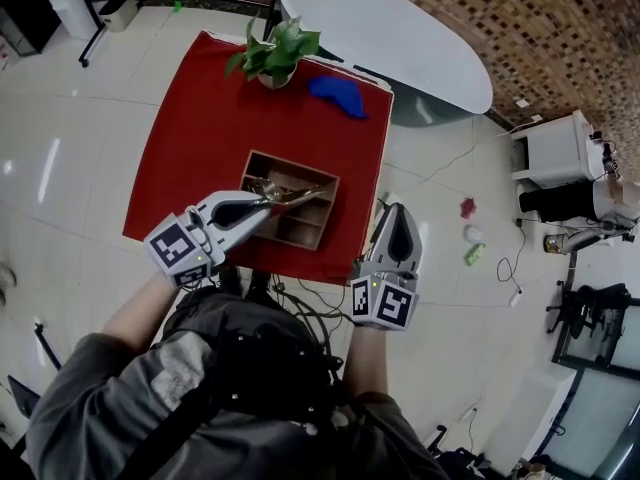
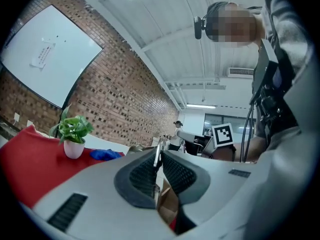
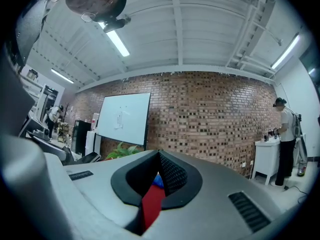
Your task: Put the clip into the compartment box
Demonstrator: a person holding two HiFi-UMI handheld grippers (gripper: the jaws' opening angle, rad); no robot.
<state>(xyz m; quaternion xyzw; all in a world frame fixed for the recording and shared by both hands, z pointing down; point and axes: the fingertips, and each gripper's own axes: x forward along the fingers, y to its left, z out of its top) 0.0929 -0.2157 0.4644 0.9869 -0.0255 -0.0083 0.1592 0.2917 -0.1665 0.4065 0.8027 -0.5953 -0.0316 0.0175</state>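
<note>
The left gripper point(image 1: 265, 204) pinches the clip point(image 1: 295, 194) over the box point(image 1: 291, 161). The right gripper point(image 1: 397, 210) is closed and empty. A plant point(image 1: 275, 53) and blue cloth point(image 1: 338, 95) sit behind the box

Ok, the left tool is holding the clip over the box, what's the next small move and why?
Probably ease the left tool straight down a little before any release. Its jaws are shut on the metal clip, which hangs over the wooden compartment box. The left gripper view shows the box's wall below the jaws, so the clip seems not yet inside a compartment.
</note>
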